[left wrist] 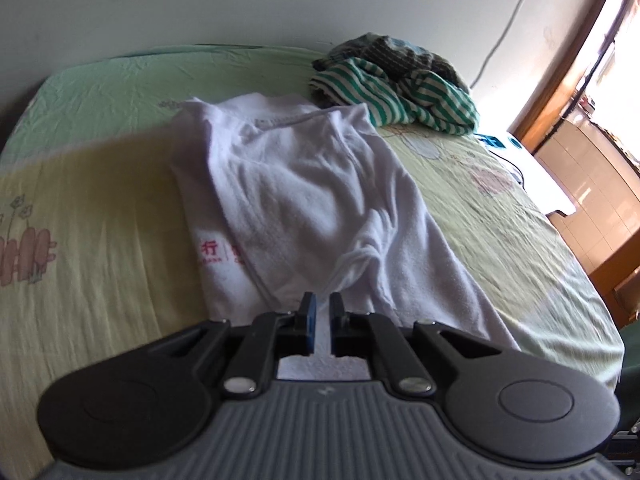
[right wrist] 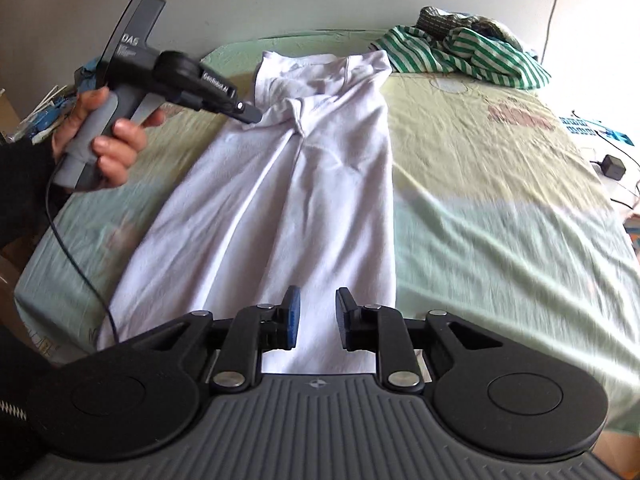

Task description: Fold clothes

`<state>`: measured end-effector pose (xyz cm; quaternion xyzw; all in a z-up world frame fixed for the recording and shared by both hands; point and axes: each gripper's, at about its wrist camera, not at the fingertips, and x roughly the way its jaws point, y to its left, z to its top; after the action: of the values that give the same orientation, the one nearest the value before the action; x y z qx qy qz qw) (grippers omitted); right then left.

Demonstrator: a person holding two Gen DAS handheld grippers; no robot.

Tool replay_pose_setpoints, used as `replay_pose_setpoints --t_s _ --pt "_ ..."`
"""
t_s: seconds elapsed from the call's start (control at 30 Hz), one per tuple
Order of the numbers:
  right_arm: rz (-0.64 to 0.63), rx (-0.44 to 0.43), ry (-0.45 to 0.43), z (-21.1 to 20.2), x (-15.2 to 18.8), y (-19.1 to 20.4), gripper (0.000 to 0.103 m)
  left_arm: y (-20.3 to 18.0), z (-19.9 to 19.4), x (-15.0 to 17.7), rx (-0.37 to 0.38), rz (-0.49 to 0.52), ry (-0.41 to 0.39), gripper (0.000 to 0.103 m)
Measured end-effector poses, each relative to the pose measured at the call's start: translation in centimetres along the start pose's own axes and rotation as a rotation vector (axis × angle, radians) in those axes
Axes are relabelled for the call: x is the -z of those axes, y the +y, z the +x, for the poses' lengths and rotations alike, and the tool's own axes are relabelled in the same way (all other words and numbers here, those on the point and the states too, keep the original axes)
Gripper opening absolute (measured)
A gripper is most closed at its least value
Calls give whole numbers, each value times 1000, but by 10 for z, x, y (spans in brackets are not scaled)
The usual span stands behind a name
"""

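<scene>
From the left wrist camera we see the white shirt [left wrist: 304,200] spread on the bed [left wrist: 92,208], its long axis running from our tongs at 6 o'clock up toward 11 o'clock; one side looks already laid over the middle, with red print showing at the lower left edge. The left gripper [left wrist: 323,306] has its jaws set a narrow gap apart, and nothing is pinched between them as far as this view shows; white cloth lies directly beneath and ahead of the tips. A striped heap [left wrist: 400,92] of other clothes sits at 1 o'clock, near the shirt's far end and well apart from our tongs.

From the right wrist camera the shirt [right wrist: 304,184] stretches from 6 o'clock to 12 o'clock, hem nearest us, collar far; the right gripper [right wrist: 318,304] hovers over the hem with its jaws standing apart and empty. The left gripper [right wrist: 250,114] enters from 9 o'clock, held in a hand [right wrist: 100,136] with a dark sleeve, angled downward, its tip meeting a raised ridge of cloth near the collar; whether it grips that ridge we cannot tell from here. We judge the left nearer the collar, the right nearer the hem, so a fold along the length would turn on that split; the striped heap [right wrist: 468,54] waits at 1 o'clock.
</scene>
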<state>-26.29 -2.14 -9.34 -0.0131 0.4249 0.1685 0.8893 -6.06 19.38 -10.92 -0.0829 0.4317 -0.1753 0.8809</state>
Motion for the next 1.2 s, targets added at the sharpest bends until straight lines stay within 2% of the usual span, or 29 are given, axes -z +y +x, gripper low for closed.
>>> replay_pose_setpoints --t_s 0.07,0.17,0.2,0.23,0.27,0.3,0.37,0.4,0.43,0.5,0.63,0.77,0.87,0.97,1.07,1.1,1.13,1.2 --pt "-39 -42 -11 16 -22 -19 20 14 4 -14 -39 -80 -29 2" --pt "-98 -113 -20 41 -49 -46 21 20 24 -40 -133 -106 -45 5" --pt "-114 -140 -17 49 -58 -53 21 20 33 -47 -160 -96 -44 8" --pt "-127 -161 -11 57 -65 -60 21 21 43 -54 -185 -90 -40 19" --pt "-143 -189 -8 62 -70 -65 21 23 52 -59 -215 -90 -36 26" --pt "-160 -218 -5 67 -74 -69 21 24 59 -62 -231 -90 -35 28" --pt "-188 -254 -1 75 -79 -78 21 25 70 -67 -251 -87 -37 28" --pt "-196 -272 3 79 -82 -82 21 23 71 -69 -251 -83 -41 21" --pt "-195 -284 11 83 -83 -87 21 20 71 -70 -249 -77 -45 9" --pt "-192 -306 27 92 -84 -97 21 11 67 -70 -258 -47 -63 0" --pt "-183 -349 52 102 -84 -112 21 2 59 -76 -318 -4 -102 0" --pt "-189 -391 38 109 -94 -120 21 3 59 -93 -390 31 -135 0" --pt "-179 -410 23 116 -103 -125 21 8 79 -105 -430 67 -97 0" --pt "-182 -413 7 124 -111 -126 21 15 102 -98 -457 91 -53 0" --pt "-179 -405 -16 127 -120 -126 21 9 95 -94 -474 105 -58 1" --pt "-174 -400 -23 128 -123 -126 21 8 91 -94 -472 97 -58 4" --pt "-170 -401 -27 129 -126 -127 21 7 82 -92 -467 83 -67 12" --pt "-164 -398 -27 132 -131 -126 21 3 72 -78 -451 54 -53 15"
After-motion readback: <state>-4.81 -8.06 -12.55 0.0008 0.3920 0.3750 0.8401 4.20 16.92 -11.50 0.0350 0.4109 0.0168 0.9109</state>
